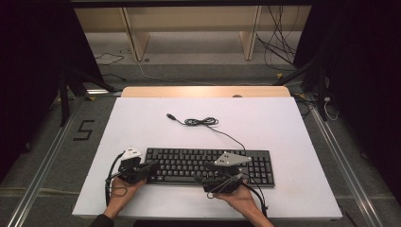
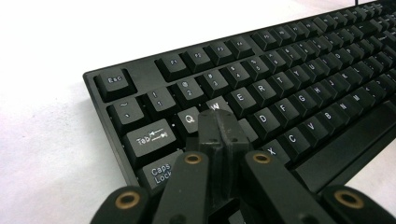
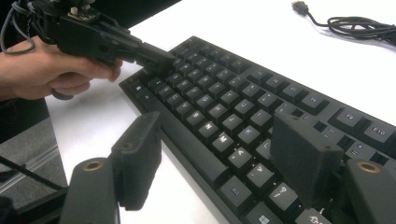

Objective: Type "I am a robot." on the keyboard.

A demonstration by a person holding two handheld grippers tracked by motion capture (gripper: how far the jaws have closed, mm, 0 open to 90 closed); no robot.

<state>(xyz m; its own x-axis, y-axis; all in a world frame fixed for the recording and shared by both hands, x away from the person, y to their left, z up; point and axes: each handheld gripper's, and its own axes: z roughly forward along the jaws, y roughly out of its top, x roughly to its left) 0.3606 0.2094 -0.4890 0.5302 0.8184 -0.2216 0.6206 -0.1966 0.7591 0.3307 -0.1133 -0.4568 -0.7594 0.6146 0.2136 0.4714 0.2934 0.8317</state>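
With the black keyboard (image 1: 208,165) lying near the desk's (image 1: 142,118) front edge, the closed, empty left tongs (image 2: 219,122) press around the W key, while the right tongs (image 3: 224,163) hover wide open, likely needing closing before typing.

Light falls from overhead onto the white table (image 1: 283,123), which reads bright and even; the room to either side drops to near black. A warm glare strip runs along the table's far wooden edge. High view soft, low detail. In the left gripper view the table is blown out to plain white; keyboard (image 2: 280,88) legends sharp nearby, blurring towards the far end. Right gripper view: near jaws soft, slight bowing at edges.
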